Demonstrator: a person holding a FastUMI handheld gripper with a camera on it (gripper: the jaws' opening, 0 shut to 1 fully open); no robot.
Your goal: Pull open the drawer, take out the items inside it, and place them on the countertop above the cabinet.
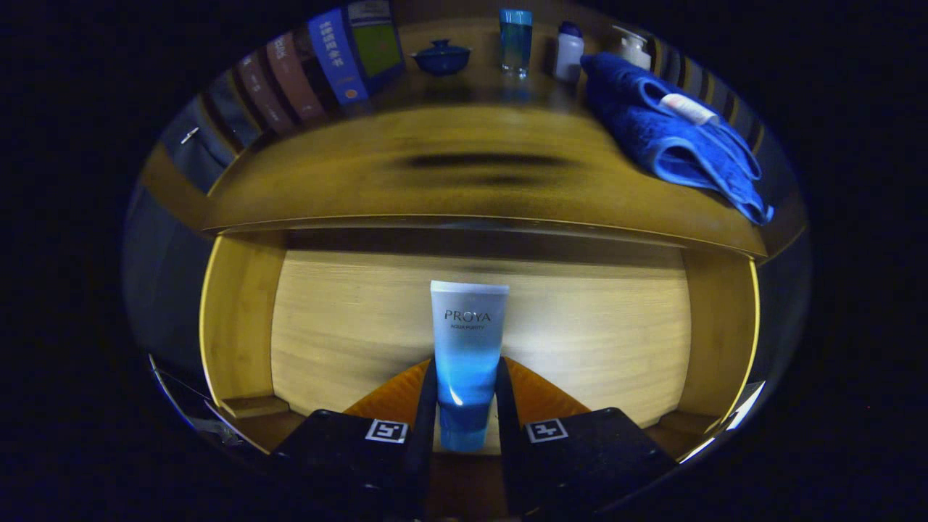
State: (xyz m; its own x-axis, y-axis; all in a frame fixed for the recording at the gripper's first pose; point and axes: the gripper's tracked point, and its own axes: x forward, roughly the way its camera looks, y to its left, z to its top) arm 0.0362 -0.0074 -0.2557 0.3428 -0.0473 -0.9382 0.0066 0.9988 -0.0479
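blue tube (467, 355) pinched between the gripper (467, 406) jaws, above the open wooden drawer (239, 319).

The tool (466, 395) has both fingers pressed on the lower part of a blue tube (467, 355), which stands up between them over the open wooden drawer (239, 319). Beyond it lies the worktop (435, 174), with a blue towel (674, 138), books (319, 72), a small lidded bowl (441, 58) and bottles (515, 40) at its far side.
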